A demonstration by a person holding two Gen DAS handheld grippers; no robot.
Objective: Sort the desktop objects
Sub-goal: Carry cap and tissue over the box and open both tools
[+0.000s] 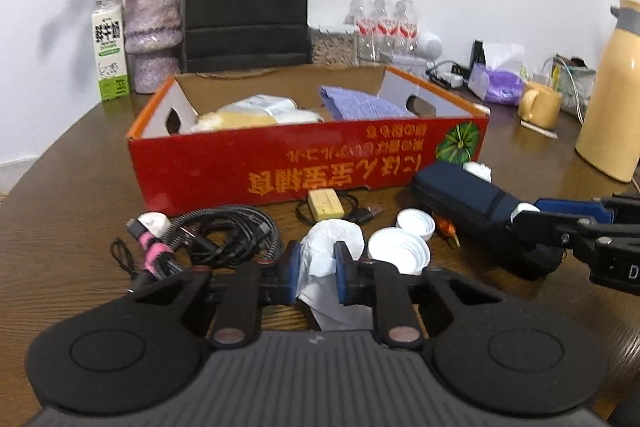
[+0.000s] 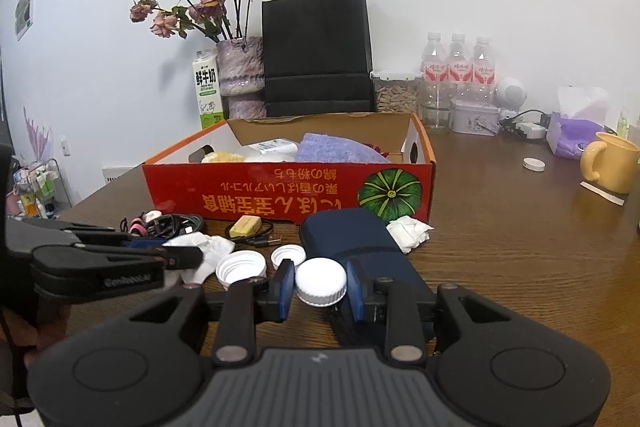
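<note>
The case [image 2: 352,239] lies flat on the table [image 2: 520,267], its long axis running from the right gripper [image 2: 320,287] away toward the box [image 2: 288,191], far end close to the box front. The right gripper's jaws are closed about halfway, clamped on a white cap [image 2: 321,286] held top side up just over the case's near end. The left gripper [image 1: 316,267] has its jaws drawn in narrow on a crumpled tissue [image 1: 328,247], which bulges ahead of the pads and hangs below them. Just right of the left jaws lie two open caps [image 1: 400,251], hollow side up; just left, a cable bundle [image 1: 224,231] with a pink band. Ahead of the left jaws sit a yellow block [image 1: 326,203] and a thin black cord, close before the box. A second tissue [image 2: 408,231] lies right of the case's far end, beside the box. The box, open-topped, holds a purple cloth [image 1: 360,103] at its right and pale packets [image 1: 256,111] at its left.
</note>
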